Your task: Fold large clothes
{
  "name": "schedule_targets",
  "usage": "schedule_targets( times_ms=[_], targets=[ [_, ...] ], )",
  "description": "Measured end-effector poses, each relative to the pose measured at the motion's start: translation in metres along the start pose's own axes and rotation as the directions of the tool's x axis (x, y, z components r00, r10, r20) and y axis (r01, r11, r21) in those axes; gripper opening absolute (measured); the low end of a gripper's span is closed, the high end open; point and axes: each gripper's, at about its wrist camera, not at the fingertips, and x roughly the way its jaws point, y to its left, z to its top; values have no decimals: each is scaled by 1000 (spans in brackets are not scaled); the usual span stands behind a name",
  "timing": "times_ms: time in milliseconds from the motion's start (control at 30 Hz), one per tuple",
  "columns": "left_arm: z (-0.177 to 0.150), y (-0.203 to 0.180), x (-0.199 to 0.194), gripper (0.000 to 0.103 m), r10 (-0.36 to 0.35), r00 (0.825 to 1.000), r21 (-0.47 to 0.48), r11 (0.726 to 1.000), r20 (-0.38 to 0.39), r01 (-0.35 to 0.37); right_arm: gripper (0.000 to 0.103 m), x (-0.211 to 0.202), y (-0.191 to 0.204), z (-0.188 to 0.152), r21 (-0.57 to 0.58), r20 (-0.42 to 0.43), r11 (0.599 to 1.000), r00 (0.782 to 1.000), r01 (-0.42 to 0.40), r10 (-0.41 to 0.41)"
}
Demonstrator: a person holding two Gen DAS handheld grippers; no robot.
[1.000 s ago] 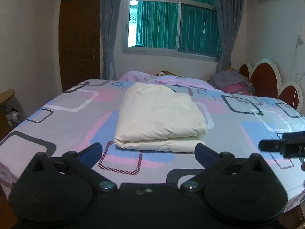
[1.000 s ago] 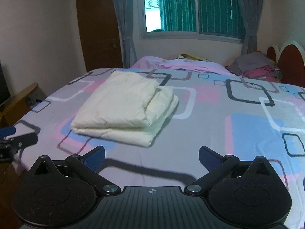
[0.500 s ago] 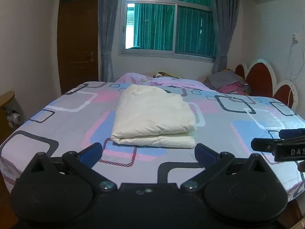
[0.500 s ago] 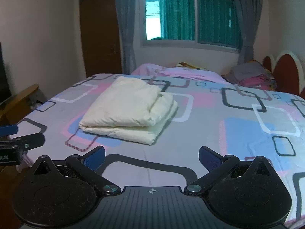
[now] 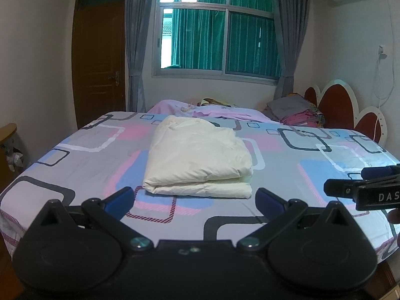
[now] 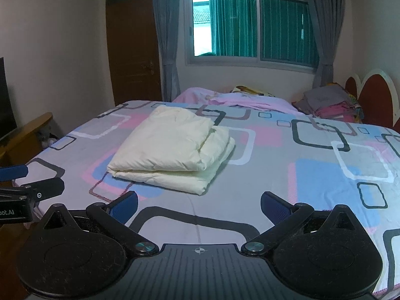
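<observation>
The folded cream garment [image 5: 197,157] lies on the bed [image 5: 312,170] straight ahead of the left gripper [image 5: 195,197], left-forward of the right gripper [image 6: 198,205] (both spread wide, empty), long axis running away from them.

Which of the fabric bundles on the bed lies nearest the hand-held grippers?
The cream folded garment, alone mid-bed in front of both open hand-held grippers. The pink bedding and the grey-and-pink clothes pile lie at the far side.

1 folded cream garment [image 5: 197,160] lies mid-bed [image 5: 312,175]. 1 stack of folded clothes [image 5: 297,115] sits at the far right corner, 1 pink blanket [image 5: 212,111] along the far edge. 2 tools: left tool [image 5: 195,197], right tool [image 6: 198,206].
</observation>
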Motion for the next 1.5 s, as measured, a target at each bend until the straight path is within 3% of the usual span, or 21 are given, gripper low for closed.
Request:
schedule_targets(
  times_ms=[1500],
  targets=[
    [4, 1, -3, 103, 4, 1000, 9, 1000, 19, -4, 103, -11, -7, 4, -1, 13, 1000, 1000, 0, 0]
  ],
)
